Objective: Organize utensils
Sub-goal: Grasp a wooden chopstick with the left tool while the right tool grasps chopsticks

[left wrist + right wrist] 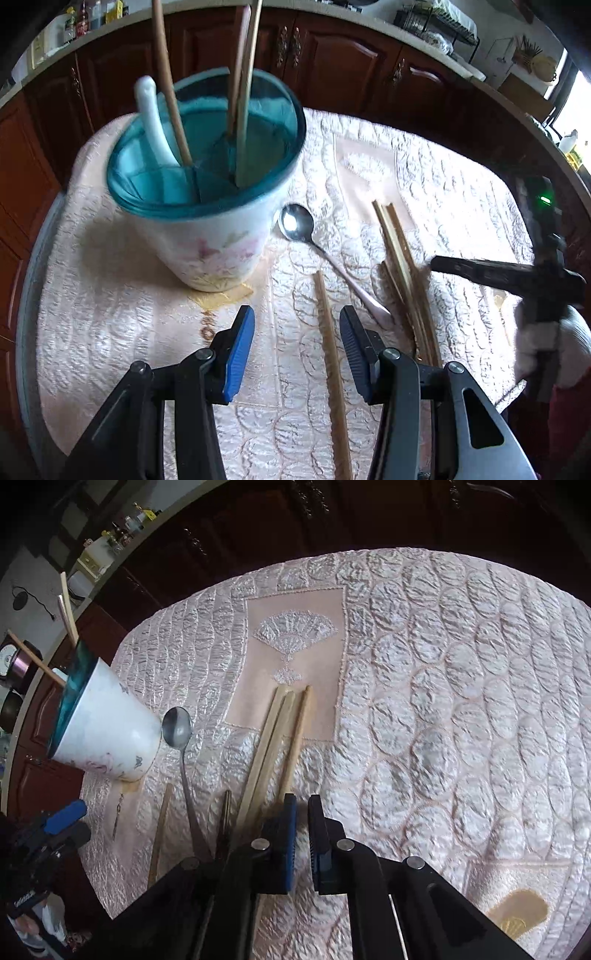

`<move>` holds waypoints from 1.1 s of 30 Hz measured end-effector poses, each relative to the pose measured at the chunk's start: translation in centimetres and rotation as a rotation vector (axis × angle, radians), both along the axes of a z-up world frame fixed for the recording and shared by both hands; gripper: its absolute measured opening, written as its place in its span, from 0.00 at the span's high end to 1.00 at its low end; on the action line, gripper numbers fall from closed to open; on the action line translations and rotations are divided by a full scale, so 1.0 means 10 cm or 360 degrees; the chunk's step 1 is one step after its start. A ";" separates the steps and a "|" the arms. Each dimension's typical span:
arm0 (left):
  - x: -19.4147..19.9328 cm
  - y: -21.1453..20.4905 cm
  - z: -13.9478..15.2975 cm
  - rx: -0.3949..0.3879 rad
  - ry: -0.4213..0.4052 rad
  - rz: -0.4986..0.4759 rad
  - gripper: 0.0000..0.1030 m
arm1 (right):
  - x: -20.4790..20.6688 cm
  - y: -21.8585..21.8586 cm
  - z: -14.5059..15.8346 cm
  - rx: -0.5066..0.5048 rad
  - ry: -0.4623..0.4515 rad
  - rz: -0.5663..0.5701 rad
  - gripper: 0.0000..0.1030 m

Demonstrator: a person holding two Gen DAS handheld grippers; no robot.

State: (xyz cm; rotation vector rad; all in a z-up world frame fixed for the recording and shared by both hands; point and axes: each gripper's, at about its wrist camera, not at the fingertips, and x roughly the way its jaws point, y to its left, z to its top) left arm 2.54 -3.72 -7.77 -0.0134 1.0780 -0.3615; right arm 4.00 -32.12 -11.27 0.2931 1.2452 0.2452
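Left wrist view: left gripper [297,354] spread wide, empty. Single chopstick [330,365] lies on quilted worktop [424,173] between its fingers, nearer right one, long axis running away from camera. Holder cup [207,206] ahead-left. Metal spoon [295,225] just right of cup.

Right wrist view: right gripper [302,832] nearly closed, narrow gap, nothing seen held. Chopstick bundle [275,746] ahead, slightly left, lengthwise; nearest ends by left finger. Cup far left. Right gripper nearer bundle, left gripper nearer single stick.
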 end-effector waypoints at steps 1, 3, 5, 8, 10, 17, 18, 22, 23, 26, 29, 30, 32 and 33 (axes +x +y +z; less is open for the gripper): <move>0.02 -0.03 -0.05 0.0000 0.0015 -0.0013 0.53 | -0.06 -0.04 -0.01 -0.0022 0.0011 0.0007 0.93; 0.05 -0.08 -0.13 0.0015 0.0039 -0.0027 0.53 | -0.12 -0.12 0.01 -0.0038 -0.0009 -0.0013 0.91; 0.08 -0.15 -0.19 0.0018 0.0053 -0.0045 0.53 | -0.11 -0.19 0.03 -0.0006 -0.0027 -0.0038 0.89; 0.15 -0.24 -0.25 0.0031 0.0061 -0.0056 0.53 | 0.03 -0.14 0.07 0.0037 -0.0055 -0.0046 0.83; 0.19 -0.29 -0.30 0.0042 0.0071 -0.0060 0.53 | 0.15 -0.02 0.06 0.0018 -0.0058 -0.0034 0.83; 0.30 -0.39 -0.44 0.0096 0.0108 -0.0071 0.53 | 0.63 0.25 -0.10 -0.0024 -0.0021 -0.0030 0.83; 0.32 -0.40 -0.47 0.0103 0.0112 -0.0074 0.53 | 0.70 0.28 -0.13 -0.0037 -0.0008 -0.0027 0.83; 0.38 -0.44 -0.56 0.0115 0.0133 -0.0088 0.53 | 0.90 0.33 -0.24 -0.0073 0.0008 -0.0041 0.83; 0.39 -0.44 -0.57 0.0114 0.0131 -0.0093 0.55 | 0.93 0.33 -0.25 -0.0066 0.0006 -0.0046 0.84; 0.42 -0.45 -0.60 0.0132 0.0109 -0.0107 0.76 | 0.96 0.32 -0.23 -0.0062 -0.0011 -0.0035 0.91; 0.48 -0.38 -0.62 0.0052 0.0139 -0.0125 0.91 | 0.84 0.15 -0.09 -0.0023 -0.0042 -0.0038 0.92; 0.48 -0.35 -0.62 0.0040 0.0143 -0.0122 0.91 | 0.77 0.06 -0.02 -0.0005 -0.0060 -0.0039 0.92; 0.47 -0.27 -0.59 0.0016 0.0143 -0.0116 0.92 | 0.66 0.01 0.10 0.0015 -0.0099 -0.0028 0.92; 0.45 -0.25 -0.55 0.0003 0.0138 -0.0108 0.92 | 0.60 -0.03 0.17 0.0020 -0.0120 -0.0023 0.92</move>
